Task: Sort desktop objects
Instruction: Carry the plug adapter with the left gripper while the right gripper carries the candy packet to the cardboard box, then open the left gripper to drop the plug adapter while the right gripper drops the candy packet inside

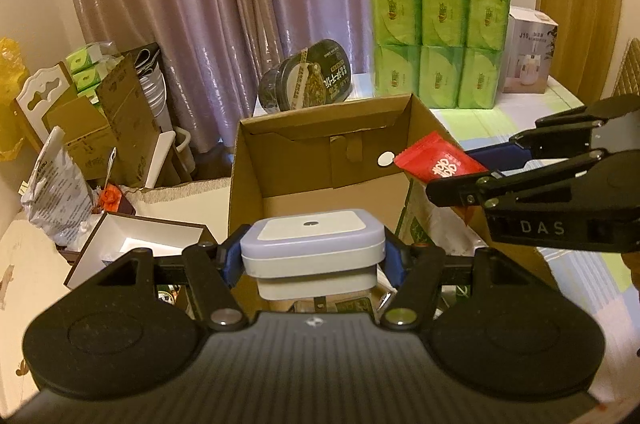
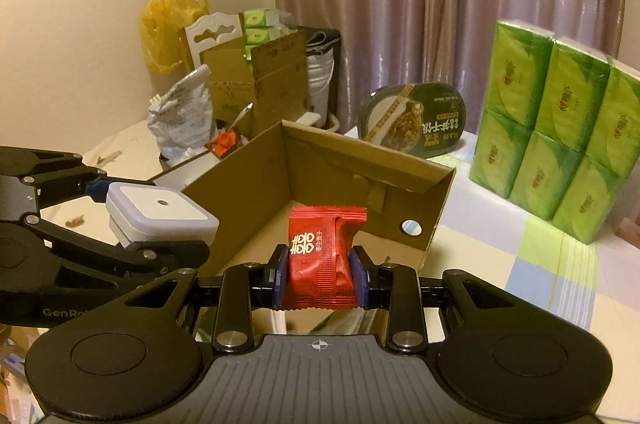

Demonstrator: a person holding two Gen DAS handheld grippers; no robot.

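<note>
My left gripper (image 1: 314, 258) is shut on a white square plug-in night light (image 1: 312, 248), held just above the near rim of an open cardboard box (image 1: 320, 140). My right gripper (image 2: 320, 274) is shut on a red candy packet (image 2: 322, 256) with white characters, held over the box's near right edge (image 2: 434, 220). In the left wrist view the right gripper (image 1: 472, 172) comes in from the right with the red packet (image 1: 438, 164). In the right wrist view the left gripper (image 2: 132, 224) comes in from the left with the night light (image 2: 160, 214). The box floor looks bare.
A stack of green tissue packs (image 1: 440, 40) and a dark oval food tub (image 1: 308, 76) stand behind the box on the checked tablecloth (image 2: 520, 264). A white appliance carton (image 1: 530, 52) is far right. Left are a white-lined open box (image 1: 136, 240), a crumpled foil bag (image 1: 60, 184) and more cartons (image 1: 112, 116).
</note>
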